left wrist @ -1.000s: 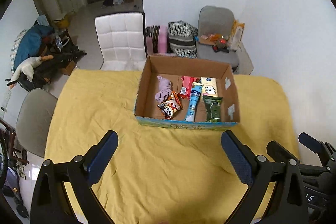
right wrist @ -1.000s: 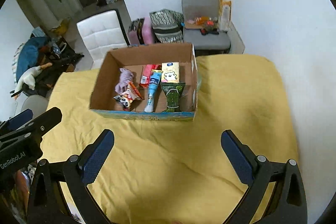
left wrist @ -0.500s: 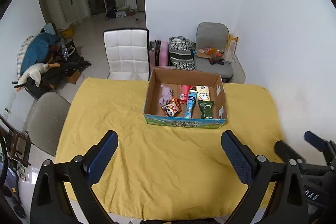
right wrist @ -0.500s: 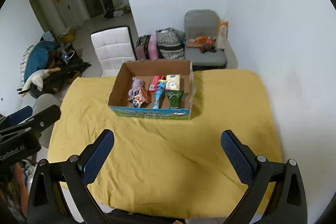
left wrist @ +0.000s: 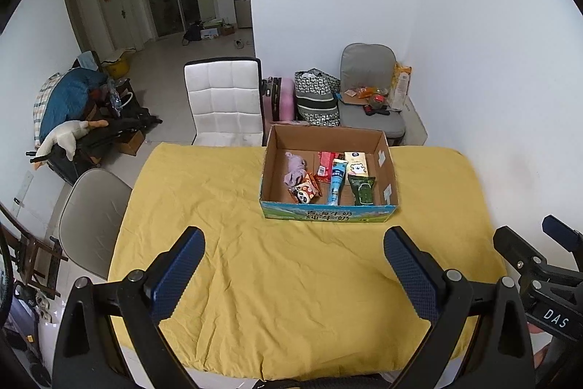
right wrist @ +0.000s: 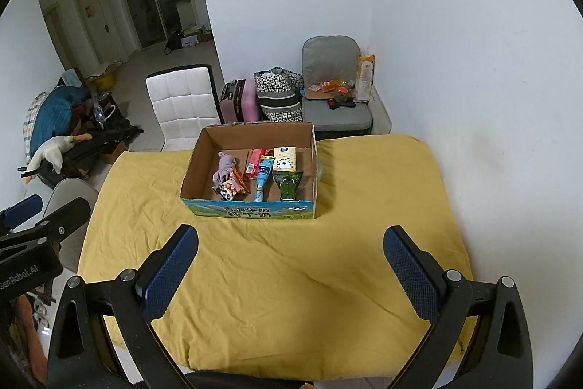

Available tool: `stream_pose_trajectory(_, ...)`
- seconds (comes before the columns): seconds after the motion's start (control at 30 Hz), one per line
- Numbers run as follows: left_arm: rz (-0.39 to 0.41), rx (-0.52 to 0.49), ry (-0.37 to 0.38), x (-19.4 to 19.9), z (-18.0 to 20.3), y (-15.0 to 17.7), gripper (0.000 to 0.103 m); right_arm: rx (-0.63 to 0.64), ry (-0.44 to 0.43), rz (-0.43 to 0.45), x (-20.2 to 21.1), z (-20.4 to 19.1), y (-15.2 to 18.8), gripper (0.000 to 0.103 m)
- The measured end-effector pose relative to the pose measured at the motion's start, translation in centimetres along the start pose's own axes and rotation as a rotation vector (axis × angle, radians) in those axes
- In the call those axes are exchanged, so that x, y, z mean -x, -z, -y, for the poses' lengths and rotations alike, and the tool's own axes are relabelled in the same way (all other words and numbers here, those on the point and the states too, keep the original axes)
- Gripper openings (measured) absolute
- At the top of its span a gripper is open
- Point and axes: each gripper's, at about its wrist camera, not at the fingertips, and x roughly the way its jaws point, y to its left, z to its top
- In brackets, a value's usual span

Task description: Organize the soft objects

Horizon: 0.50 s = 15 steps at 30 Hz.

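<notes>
An open cardboard box (left wrist: 329, 213) (right wrist: 251, 209) stands on the far half of a table covered by a yellow cloth (left wrist: 291, 279) (right wrist: 291, 272). Inside lie a lilac cloth (left wrist: 295, 166) (right wrist: 225, 166), a panda snack pack (left wrist: 305, 194) (right wrist: 229, 190), a red pack (left wrist: 325, 163), a blue tube (left wrist: 336, 181) (right wrist: 263, 179), a bear-print pack (left wrist: 357, 164) (right wrist: 285, 159) and a green pack (left wrist: 361, 190) (right wrist: 288, 186). My left gripper (left wrist: 291, 270) and right gripper (right wrist: 289, 265) are both open and empty, well back from the box above the table's near half.
A white chair (left wrist: 224, 101) stands behind the table, a beige chair (left wrist: 91, 221) at its left. A grey armchair (left wrist: 368, 97), bags and a pink suitcase sit against the back wall. A white wall runs close along the right.
Both grippers have pulled back and up from the box, which looks smaller and farther away. The whole table edge has come into view. The jaws stayed open.
</notes>
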Motion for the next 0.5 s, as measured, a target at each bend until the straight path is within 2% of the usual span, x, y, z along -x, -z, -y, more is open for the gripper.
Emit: stream_pose_trajectory(0.5,-0.001,-0.001,-0.002,0.13,0.13,0.11,0.101,0.006,-0.009,0.005,0.85,-0.49,-0.31,0.103)
